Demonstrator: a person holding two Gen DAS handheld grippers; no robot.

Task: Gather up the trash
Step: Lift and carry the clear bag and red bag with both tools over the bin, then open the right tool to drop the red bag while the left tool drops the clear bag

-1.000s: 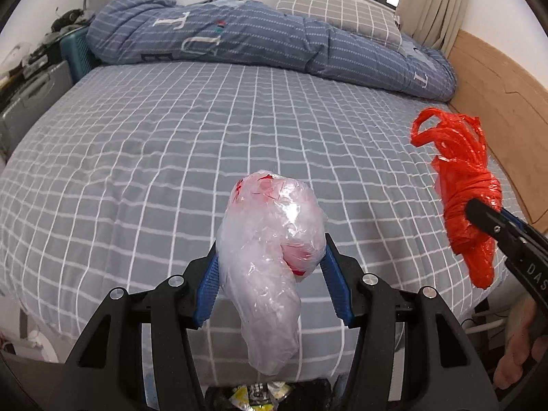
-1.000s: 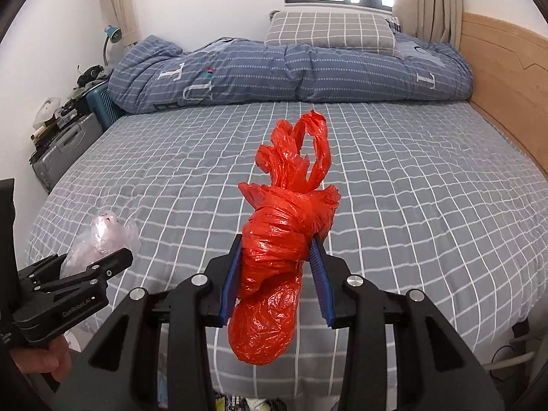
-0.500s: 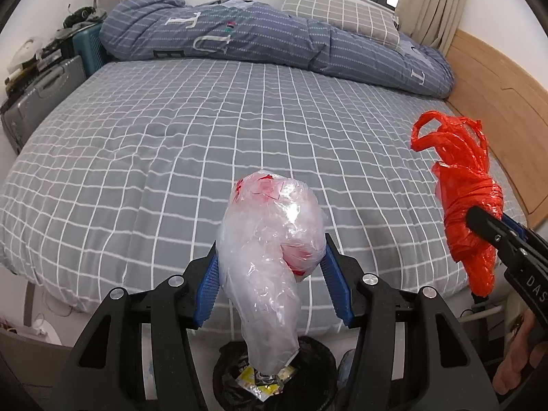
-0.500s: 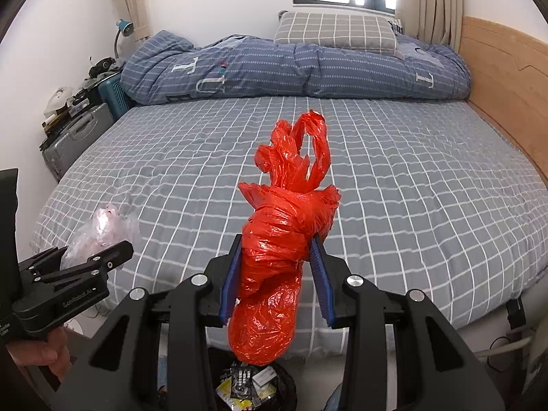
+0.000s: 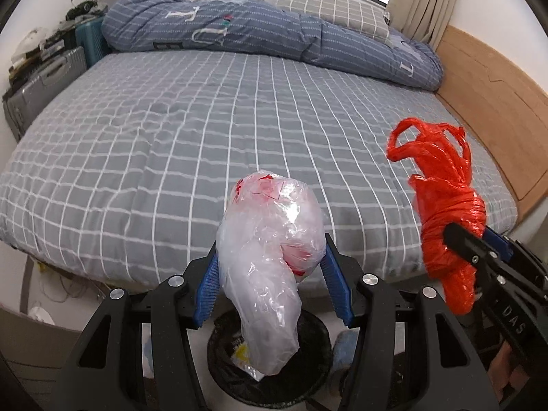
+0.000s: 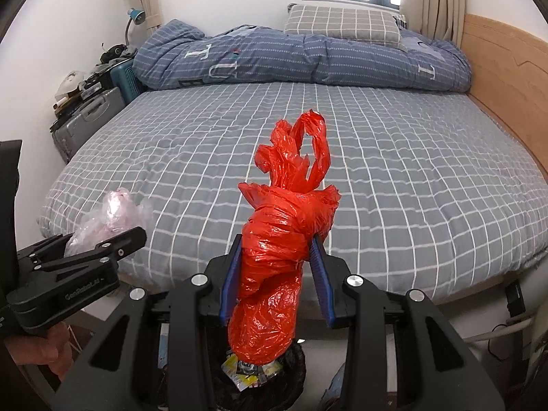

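Above the black trash bin (image 5: 270, 349) at the foot of the bed (image 5: 239, 130), the left gripper (image 5: 270, 270) clamps a clear plastic bag (image 5: 270, 253) hanging straight over it, while the right gripper (image 6: 275, 270) pinches a red plastic bag (image 6: 277, 257) over the same bin.

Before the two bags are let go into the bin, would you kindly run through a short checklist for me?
1. Left gripper clamped on the crumpled clear plastic bag: ok.
2. Right gripper clamped on the twisted red plastic bag: ok.
3. Clear bag's lower end over the round black trash bin: ok.
4. Red bag's lower end over the bin: ok.
5. Room left in the bin: cannot tell.
6. Both bags off the grey checked bed cover: ok.
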